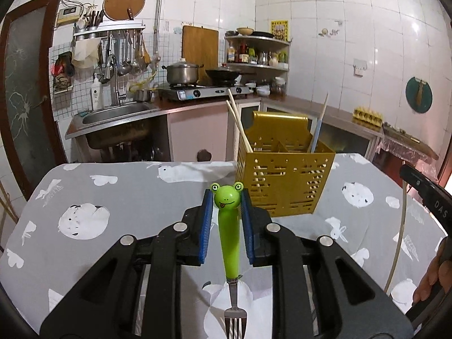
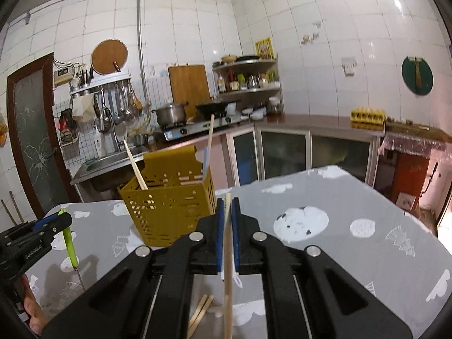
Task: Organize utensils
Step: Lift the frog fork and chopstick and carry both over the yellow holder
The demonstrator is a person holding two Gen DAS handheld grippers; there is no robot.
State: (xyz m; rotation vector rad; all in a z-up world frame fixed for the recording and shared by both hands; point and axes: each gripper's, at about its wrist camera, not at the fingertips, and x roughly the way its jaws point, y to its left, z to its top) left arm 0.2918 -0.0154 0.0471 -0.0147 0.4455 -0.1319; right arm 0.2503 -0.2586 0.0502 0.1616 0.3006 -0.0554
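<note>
2 tongs clamped, left tongs [image 1: 226,209] on frog fork [image 1: 228,226], right tongs [image 2: 227,220] on chopstick [image 2: 227,282], 2 loose chopsticks [image 2: 201,310] only in right view

Two grippers are showing: the left gripper [image 1: 226,197] and the right gripper [image 2: 227,207]. One fork [image 1: 230,243] with a green frog handle is being gripped in the left. One chopstick [image 2: 227,254] is being gripped in the right. One gold utensil caddy [image 1: 285,175] is standing on one table [image 1: 127,197]. Two chopsticks [image 1: 240,124] are leaning in the caddy's left compartment; two further utensil handles [image 1: 317,130] are standing in its right. Two chopsticks [image 2: 201,312] are lying on the table.
</note>
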